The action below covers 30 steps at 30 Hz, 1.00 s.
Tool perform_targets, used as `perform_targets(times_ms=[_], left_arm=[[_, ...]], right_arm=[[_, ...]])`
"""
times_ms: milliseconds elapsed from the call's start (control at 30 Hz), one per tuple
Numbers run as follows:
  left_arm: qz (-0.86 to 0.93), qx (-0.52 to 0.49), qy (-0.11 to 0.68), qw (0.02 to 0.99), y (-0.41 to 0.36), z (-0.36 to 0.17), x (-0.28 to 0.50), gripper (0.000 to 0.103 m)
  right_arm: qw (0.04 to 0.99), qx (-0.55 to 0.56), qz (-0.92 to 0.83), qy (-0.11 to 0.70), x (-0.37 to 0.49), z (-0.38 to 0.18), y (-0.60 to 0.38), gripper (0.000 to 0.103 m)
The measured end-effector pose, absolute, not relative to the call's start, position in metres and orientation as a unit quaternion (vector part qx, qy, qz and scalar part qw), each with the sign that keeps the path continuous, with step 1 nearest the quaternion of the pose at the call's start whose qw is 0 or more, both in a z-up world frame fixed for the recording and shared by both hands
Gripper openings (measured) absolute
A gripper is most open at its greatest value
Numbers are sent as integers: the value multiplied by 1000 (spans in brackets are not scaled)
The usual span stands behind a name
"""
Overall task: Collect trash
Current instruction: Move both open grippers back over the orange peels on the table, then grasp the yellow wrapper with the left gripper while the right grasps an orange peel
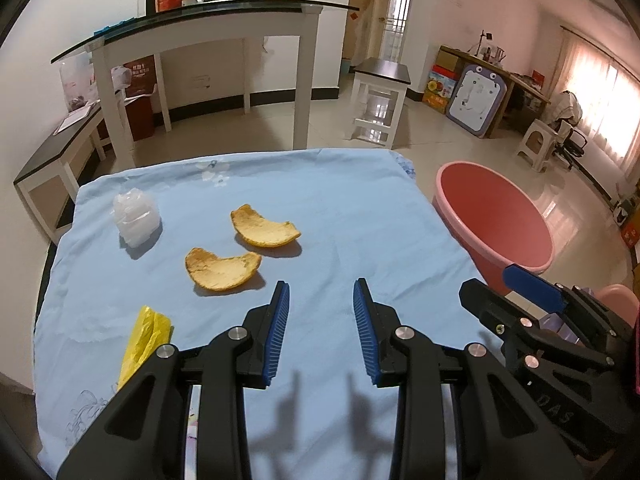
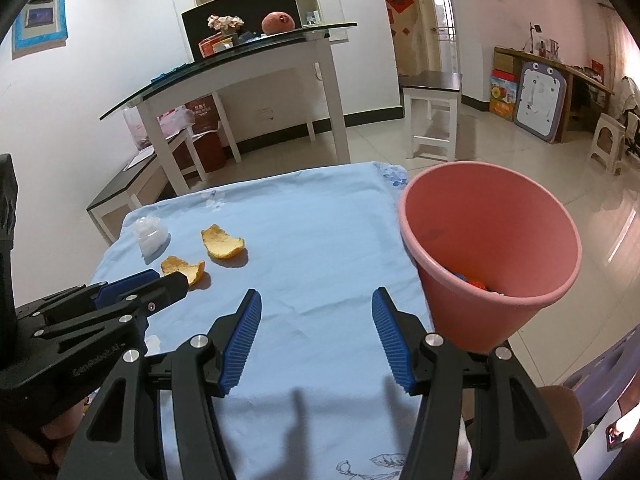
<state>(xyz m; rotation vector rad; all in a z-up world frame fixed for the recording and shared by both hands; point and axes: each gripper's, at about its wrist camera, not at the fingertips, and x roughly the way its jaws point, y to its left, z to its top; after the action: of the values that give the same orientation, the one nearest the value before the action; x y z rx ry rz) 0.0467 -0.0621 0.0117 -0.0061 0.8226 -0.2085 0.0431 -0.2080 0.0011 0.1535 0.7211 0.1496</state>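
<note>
Through the left wrist camera I am seeing a crumpled yellow plastic wrapper lying on the pale blue floral cloth, nearest to me among the trash; the right wrist camera is not showing it. That other camera is giving me the inside of the tall pink plastic bucket, which is standing just beside the cloth's right edge: something blue and something orange-red are sitting at its bottom, too small for me to name. From the left camera the bucket's inside is looking bare as far as I can see down.

On the cloth, well apart from the bucket toward the left, two curved pieces of orange peel are lying pith side up, the farther one just beside the nearer one. A crumpled white translucent plastic bag is sitting farther still from the bucket, beyond the peels.

I am holding the left gripper over the cloth with its blue ribbed fingers parted and nothing between them. The right gripper is hovering close by the bucket, fingers spread wider, also empty.
</note>
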Motion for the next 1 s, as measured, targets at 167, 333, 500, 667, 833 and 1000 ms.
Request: perform_targets(times_ms=[167, 333, 500, 667, 833, 1000], left_arm=[[-95, -6, 403, 910, -54, 9, 45, 33], [-105, -5, 398, 911, -37, 6, 39, 34], [-95, 4, 393, 915, -4, 3, 28, 33], [-67, 0, 400, 914, 38, -5, 20, 33], [-64, -33, 411, 909, 77, -11, 10, 33], [-68, -52, 432, 898, 89, -21, 12, 33]], right_arm=[[930, 70, 81, 352, 42, 0, -201, 57], [927, 65, 94, 356, 41, -3, -190, 57], [922, 60, 111, 366, 40, -12, -181, 57], [916, 59, 126, 376, 46, -20, -172, 57], [911, 54, 144, 383, 52, -23, -163, 57], [904, 49, 161, 392, 61, -28, -151, 57]])
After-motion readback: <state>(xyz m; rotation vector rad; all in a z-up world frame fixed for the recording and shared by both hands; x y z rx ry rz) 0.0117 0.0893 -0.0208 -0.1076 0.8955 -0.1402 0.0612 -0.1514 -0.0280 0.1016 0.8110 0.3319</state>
